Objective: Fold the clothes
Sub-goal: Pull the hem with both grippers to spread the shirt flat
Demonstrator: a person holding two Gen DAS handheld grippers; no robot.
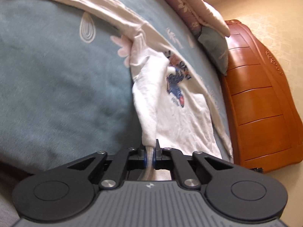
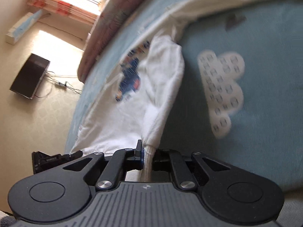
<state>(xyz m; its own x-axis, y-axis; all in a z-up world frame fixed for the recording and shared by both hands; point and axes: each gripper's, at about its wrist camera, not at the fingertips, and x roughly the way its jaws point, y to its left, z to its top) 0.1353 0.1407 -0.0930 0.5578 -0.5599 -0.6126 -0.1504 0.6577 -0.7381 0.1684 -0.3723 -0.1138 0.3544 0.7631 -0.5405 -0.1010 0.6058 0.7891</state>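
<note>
A white sweatshirt [image 1: 181,113] with a blue and red print lies stretched on a blue-green bedspread [image 1: 56,79]. My left gripper [image 1: 150,155] is shut on the ribbed end of one sleeve, which runs up from the jaws in a taut fold. In the right wrist view the same white sweatshirt [image 2: 121,117] shows its blurred print, and my right gripper [image 2: 148,156] is shut on a ribbed cuff of the other sleeve. Both sleeves are pulled over the garment's body. The bedspread [image 2: 255,132] carries a pale cloud pattern.
A wooden chest of drawers [image 1: 261,104] stands beside the bed, with a pillow [image 1: 215,51] leaning at its top. A floral quilt [image 2: 106,26] lies along the far bed edge. A dark screen [image 2: 30,75] hangs on the cream wall below curtains [image 2: 62,5].
</note>
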